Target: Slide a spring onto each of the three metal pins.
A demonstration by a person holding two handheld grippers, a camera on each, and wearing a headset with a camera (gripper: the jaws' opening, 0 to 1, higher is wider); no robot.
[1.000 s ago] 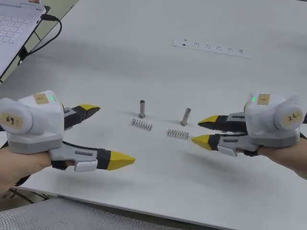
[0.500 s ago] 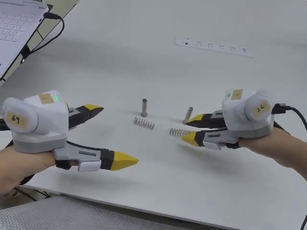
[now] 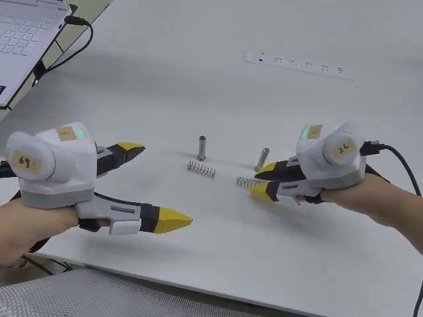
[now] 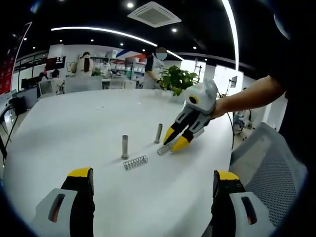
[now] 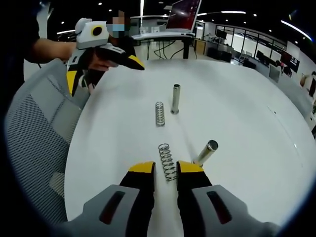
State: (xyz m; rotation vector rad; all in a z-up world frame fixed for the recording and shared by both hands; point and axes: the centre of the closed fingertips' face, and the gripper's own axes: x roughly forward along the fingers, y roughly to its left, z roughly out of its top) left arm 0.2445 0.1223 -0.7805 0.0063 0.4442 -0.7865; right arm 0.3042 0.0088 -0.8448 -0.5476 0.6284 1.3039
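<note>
Step in hand, as I read it: pickup of the first spring, with nothing threaded yet. Stock on the white surface (image 3: 198, 79): two pins and two springs in my sight. Upright pin (image 3: 202, 148), with the far spring (image 3: 201, 170) lying just beside its foot. Tilted pin (image 3: 262, 159), with the near spring (image 3: 246, 181) lying just in front of it. Right tool (image 3: 261, 183): held low and almost level over the surface, aimed along the near spring, jaws parted narrowly and straddling that spring's end. In the right gripper view I see gaps on both sides, so I count it as not yet clamped. Left tool (image 3: 160, 183): jaws spread wide and empty, hanging over the near edge, pointed inward, well apart from the parts. Next move, in my estimate: pinch the near spring gently without crushing its coils, lift it, line its bore up with a pin's top and slide it down. The tilted pin may need steadying from the left tool.
</note>
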